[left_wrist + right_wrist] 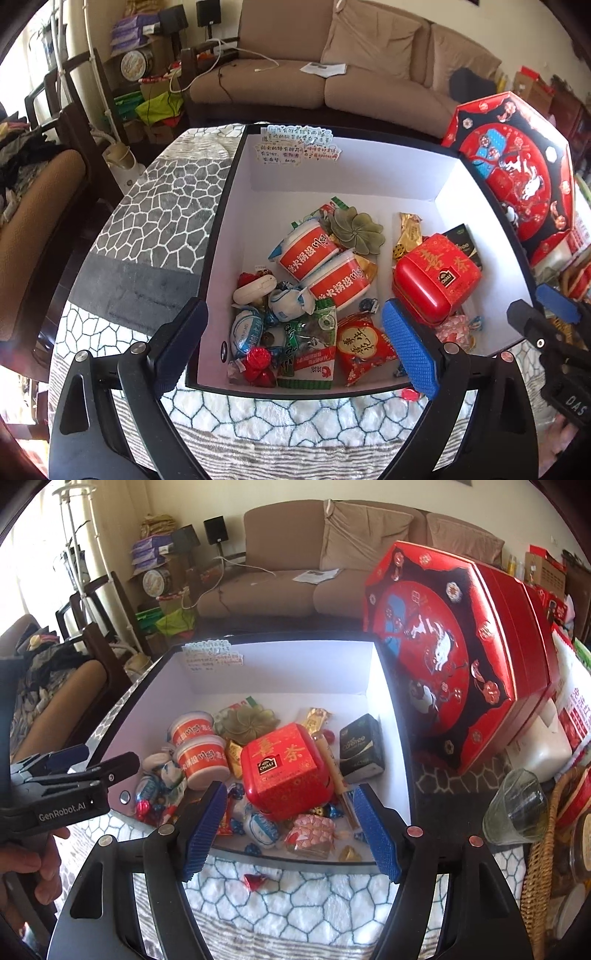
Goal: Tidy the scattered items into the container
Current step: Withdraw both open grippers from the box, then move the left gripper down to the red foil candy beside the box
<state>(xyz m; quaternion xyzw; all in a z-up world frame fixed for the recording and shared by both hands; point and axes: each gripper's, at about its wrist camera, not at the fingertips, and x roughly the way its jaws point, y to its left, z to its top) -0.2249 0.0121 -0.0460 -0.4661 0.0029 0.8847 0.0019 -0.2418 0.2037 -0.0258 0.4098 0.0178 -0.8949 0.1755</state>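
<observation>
A white box with a black rim stands on the patterned tablecloth and holds several snacks: two red-banded cups, a red tea tin, candies and packets. One red-wrapped candy lies on the cloth just outside the box's near wall; it shows partly in the left wrist view. My left gripper is open and empty above the box's near edge. My right gripper is open and empty above the near edge, over that candy.
A large red octagonal gift box leans at the box's right side. A glass, a wicker basket and packages crowd the right. A brown sofa stands behind; chairs stand at left.
</observation>
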